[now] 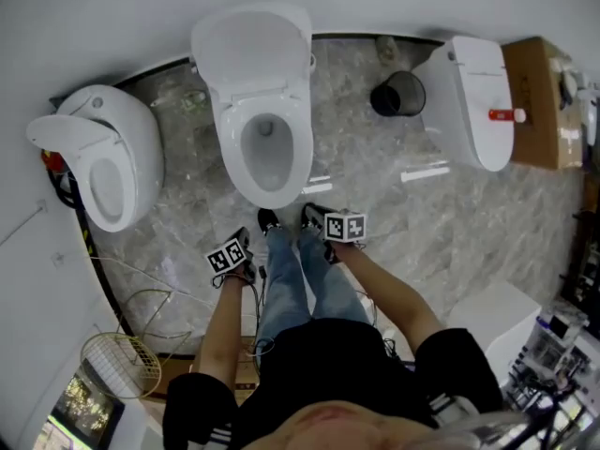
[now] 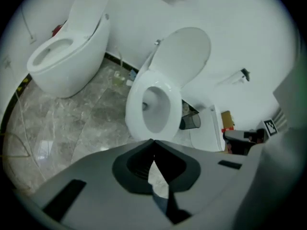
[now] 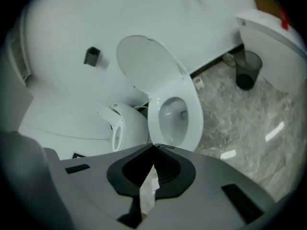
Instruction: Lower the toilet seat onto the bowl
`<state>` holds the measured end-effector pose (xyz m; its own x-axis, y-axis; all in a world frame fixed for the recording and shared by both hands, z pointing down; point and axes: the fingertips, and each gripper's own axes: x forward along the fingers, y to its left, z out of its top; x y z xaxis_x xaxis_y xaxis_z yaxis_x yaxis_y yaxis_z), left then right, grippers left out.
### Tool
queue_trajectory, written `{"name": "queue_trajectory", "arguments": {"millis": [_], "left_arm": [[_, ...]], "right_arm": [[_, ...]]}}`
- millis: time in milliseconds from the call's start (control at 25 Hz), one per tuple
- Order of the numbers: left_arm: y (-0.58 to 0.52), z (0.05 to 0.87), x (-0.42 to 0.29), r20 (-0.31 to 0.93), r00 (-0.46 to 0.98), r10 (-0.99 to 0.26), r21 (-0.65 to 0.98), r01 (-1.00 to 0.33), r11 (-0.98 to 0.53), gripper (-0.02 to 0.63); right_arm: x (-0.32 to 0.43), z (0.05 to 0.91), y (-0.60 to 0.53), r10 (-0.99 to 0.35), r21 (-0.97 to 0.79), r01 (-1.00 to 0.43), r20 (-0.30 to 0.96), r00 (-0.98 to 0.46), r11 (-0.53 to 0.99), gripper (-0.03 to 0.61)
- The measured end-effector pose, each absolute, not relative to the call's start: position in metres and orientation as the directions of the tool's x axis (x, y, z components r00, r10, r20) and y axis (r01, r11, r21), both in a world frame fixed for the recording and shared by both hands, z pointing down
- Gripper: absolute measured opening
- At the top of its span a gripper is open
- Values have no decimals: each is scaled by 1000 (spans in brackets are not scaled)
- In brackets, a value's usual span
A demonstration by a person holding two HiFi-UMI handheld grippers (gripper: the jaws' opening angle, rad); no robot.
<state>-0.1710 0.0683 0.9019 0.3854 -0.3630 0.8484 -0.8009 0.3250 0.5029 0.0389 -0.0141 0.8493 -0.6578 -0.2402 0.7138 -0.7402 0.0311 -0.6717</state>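
Observation:
The middle white toilet (image 1: 267, 148) stands against the wall with its lid (image 1: 253, 50) tipped up and back. A white ring (image 2: 156, 104) lies round the bowl's opening; the raised part (image 3: 144, 63) shows as one flat oval, and I cannot tell a separate seat from the lid. My left gripper (image 1: 232, 253) hangs in front of the bowl at knee height, short of its front rim. My right gripper (image 1: 343, 225) is level with it on the right. In the left gripper view the left gripper (image 2: 152, 140) has its jaws closed with nothing between them, and so does the right gripper (image 3: 153, 145).
A second toilet (image 1: 103, 157) with a raised lid stands at the left, and a closed one (image 1: 473, 101) at the right. Between the middle and right toilets is a black bin (image 1: 398, 94). A cardboard box (image 1: 539, 101), a wire basket (image 1: 117, 362) and floor cables lie around.

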Motion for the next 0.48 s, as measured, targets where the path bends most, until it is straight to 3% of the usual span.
{"name": "queue_trajectory", "arguments": {"millis": [240, 480], "left_arm": [[23, 722, -151, 727, 384, -570, 531, -840, 111, 8], [-65, 542, -150, 469, 335, -817, 429, -895, -121, 8]], "right_arm": [[43, 684, -42, -388, -509, -760, 657, -647, 405, 17], [49, 503, -105, -643, -263, -776, 443, -625, 574, 17]]}}
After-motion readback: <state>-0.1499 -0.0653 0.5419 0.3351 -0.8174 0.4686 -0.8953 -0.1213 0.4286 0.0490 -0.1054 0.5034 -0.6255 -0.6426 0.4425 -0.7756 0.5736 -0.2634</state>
